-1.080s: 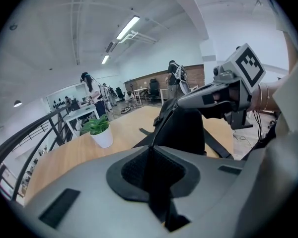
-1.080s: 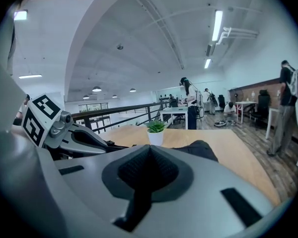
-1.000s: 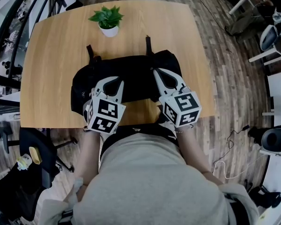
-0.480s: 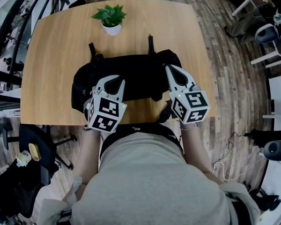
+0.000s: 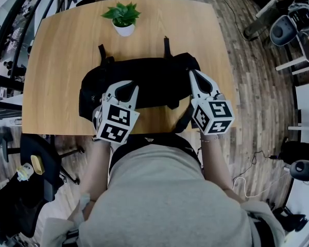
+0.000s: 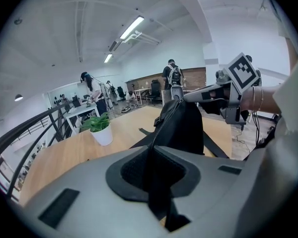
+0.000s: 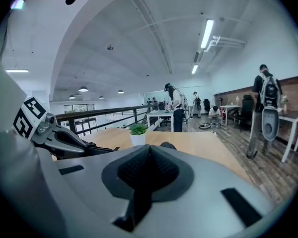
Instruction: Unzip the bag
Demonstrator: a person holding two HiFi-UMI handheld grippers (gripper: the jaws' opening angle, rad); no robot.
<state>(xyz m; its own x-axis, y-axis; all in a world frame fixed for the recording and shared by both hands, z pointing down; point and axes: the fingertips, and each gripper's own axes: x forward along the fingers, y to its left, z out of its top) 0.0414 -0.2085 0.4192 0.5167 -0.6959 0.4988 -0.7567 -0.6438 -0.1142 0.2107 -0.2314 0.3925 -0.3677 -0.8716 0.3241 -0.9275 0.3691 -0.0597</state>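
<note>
A black bag (image 5: 144,81) lies lengthwise on the wooden table (image 5: 62,50), with two straps pointing away from me. My left gripper (image 5: 124,88) sits on the bag's near left part and is shut on a fold of its black fabric (image 6: 156,192). From there the zipper line (image 6: 161,125) runs up the raised bag. My right gripper (image 5: 192,74) is at the bag's right end, shut on a thin black tab (image 7: 134,202) that looks like the zipper pull. The left gripper view shows the right gripper (image 6: 185,98) at the bag's far top.
A small potted plant (image 5: 122,18) stands at the table's far side, behind the bag. My torso presses against the table's near edge. A dark chair (image 5: 38,169) is by the floor at left; stools and chairs (image 5: 293,30) stand at right. People (image 7: 175,105) work at desks beyond.
My right gripper has slid to the right along the bag's top, from right of middle to its right end. The left gripper has stayed where it was on the bag.
</note>
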